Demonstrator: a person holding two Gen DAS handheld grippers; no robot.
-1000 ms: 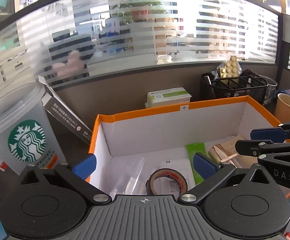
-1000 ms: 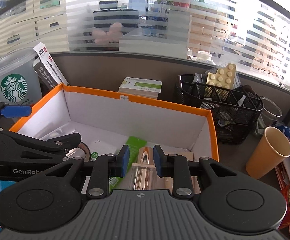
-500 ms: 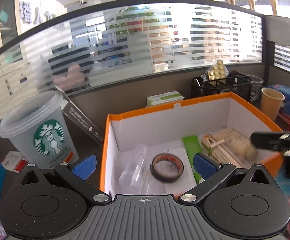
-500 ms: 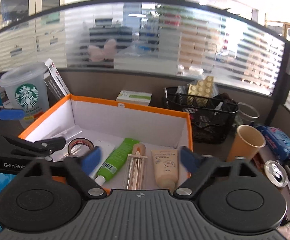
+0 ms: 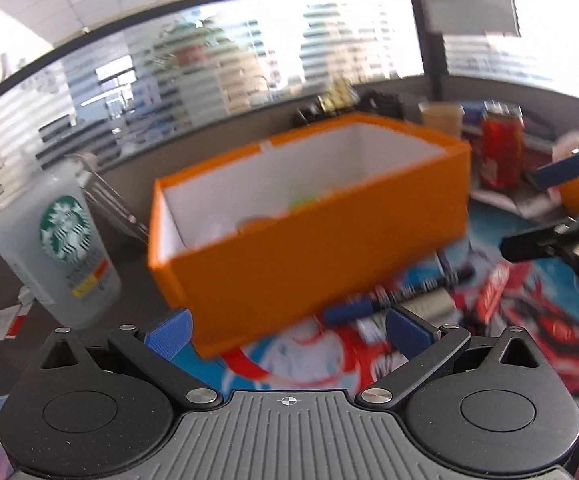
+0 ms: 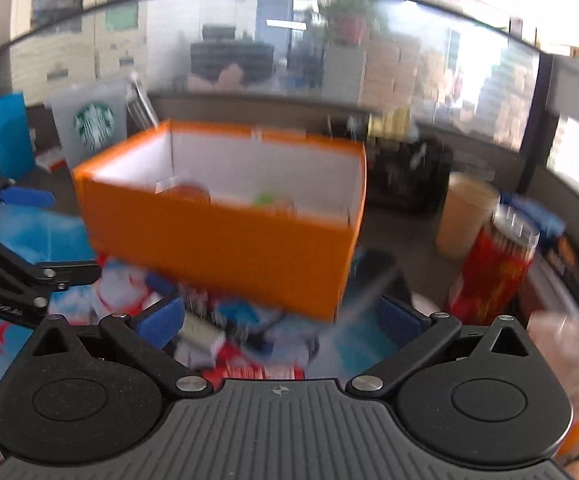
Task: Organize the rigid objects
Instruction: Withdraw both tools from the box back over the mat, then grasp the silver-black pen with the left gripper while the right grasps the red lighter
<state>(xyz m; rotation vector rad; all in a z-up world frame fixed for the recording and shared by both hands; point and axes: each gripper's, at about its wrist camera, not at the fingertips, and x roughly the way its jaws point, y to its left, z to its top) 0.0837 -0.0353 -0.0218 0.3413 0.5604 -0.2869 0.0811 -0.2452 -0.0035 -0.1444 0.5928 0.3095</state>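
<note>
An orange box (image 5: 317,240) with white inner walls stands ahead of both grippers; it also shows in the right wrist view (image 6: 225,240). A tape roll (image 6: 185,192) and a green tube (image 6: 267,199) peek over its near wall. My left gripper (image 5: 287,334) is open and empty, low in front of the box. My right gripper (image 6: 279,322) is open and empty, also low before the box. A dark brush-like object (image 5: 401,296) lies on the colourful mat between the box and the grippers. Both views are blurred by motion.
A Starbucks cup (image 5: 61,240) stands left of the box. A red can (image 6: 501,264) and a paper cup (image 6: 467,216) stand to the right. A black mesh basket (image 6: 409,172) sits behind. Small items litter the printed mat (image 5: 529,320).
Both grippers have pulled back and down from over the box. The right gripper opened and released the item it held above the box. The box interior is now mostly hidden by its near wall.
</note>
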